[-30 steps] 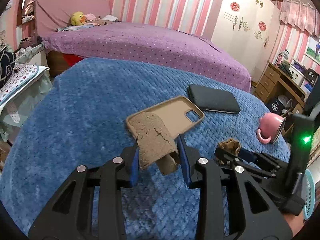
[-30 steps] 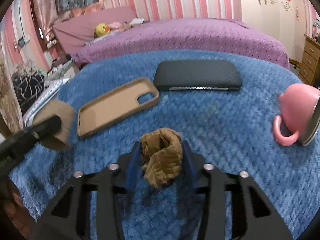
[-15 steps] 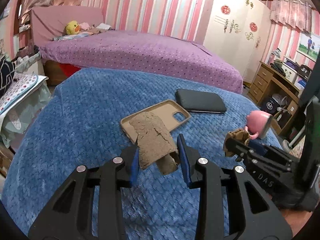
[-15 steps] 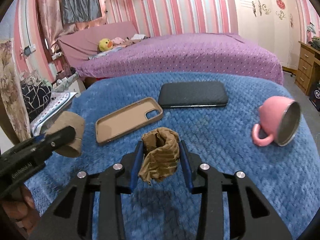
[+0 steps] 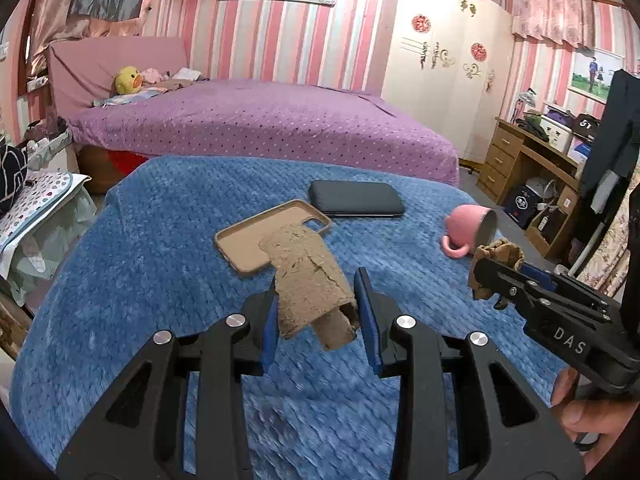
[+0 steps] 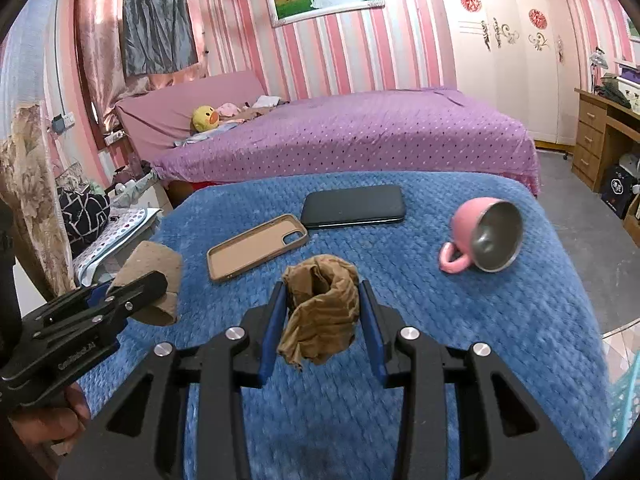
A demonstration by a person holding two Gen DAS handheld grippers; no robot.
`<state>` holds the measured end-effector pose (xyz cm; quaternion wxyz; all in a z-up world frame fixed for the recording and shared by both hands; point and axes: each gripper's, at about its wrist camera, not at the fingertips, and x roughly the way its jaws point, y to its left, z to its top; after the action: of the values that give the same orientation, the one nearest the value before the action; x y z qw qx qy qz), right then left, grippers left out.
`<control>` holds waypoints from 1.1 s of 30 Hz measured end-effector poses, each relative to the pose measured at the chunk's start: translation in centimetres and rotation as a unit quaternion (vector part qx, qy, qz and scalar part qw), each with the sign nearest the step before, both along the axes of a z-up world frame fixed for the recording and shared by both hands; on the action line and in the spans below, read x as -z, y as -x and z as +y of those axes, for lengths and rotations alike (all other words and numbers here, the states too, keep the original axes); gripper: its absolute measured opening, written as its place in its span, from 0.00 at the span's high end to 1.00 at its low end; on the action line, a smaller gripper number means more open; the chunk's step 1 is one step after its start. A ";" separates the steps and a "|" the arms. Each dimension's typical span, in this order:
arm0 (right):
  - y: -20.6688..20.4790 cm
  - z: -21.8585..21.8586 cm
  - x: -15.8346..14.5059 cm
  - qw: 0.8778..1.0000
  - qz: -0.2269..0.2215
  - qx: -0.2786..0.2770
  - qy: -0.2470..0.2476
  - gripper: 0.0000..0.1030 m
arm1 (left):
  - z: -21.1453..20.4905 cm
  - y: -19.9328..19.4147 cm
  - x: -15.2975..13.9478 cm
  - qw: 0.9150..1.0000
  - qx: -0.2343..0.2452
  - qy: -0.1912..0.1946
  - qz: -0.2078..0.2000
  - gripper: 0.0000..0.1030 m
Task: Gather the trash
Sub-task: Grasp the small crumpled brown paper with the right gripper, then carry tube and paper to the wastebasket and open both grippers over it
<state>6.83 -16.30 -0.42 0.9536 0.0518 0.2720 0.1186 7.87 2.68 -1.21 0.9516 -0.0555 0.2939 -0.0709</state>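
Since a second ago both grippers have lifted and pulled back from the blue quilted blanket (image 5: 160,248), so the room shows wider behind them. The torn, flattened brown cardboard tube (image 5: 310,280) is pinched at its middle by the left gripper (image 5: 316,314), jaws narrow and pressed on it, raised above the blanket on the near side of the tan phone case (image 5: 248,244). The crumpled brown paper wad (image 6: 322,312) sits clamped in the right gripper (image 6: 322,320), also raised, nearer than the case. Both pieces look light, soft and crushable; the tube's ragged edge may tear, so a hold across the thick middle seems safest. Beyond the case lies a black phone (image 6: 352,208); to the right of the case, a pink metal-lined mug (image 6: 480,236) rests on its side. No bin is clearly visible.
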 end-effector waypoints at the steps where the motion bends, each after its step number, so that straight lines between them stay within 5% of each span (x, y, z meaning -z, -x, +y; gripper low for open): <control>1: 0.4 -0.2 -0.1 1.000 -0.002 0.000 0.001 0.65 | -0.4 0.3 -0.2 1.000 0.003 0.000 -0.002 0.68; 33: 6.5 -9.3 -3.5 0.998 -0.036 0.047 0.021 0.64 | -7.8 3.4 -2.6 0.998 0.056 -0.003 -0.028 0.68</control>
<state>0.29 -25.56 3.08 0.9681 0.0406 0.2373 0.0700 4.51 -5.12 1.36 0.9541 -0.0342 0.2703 -0.1244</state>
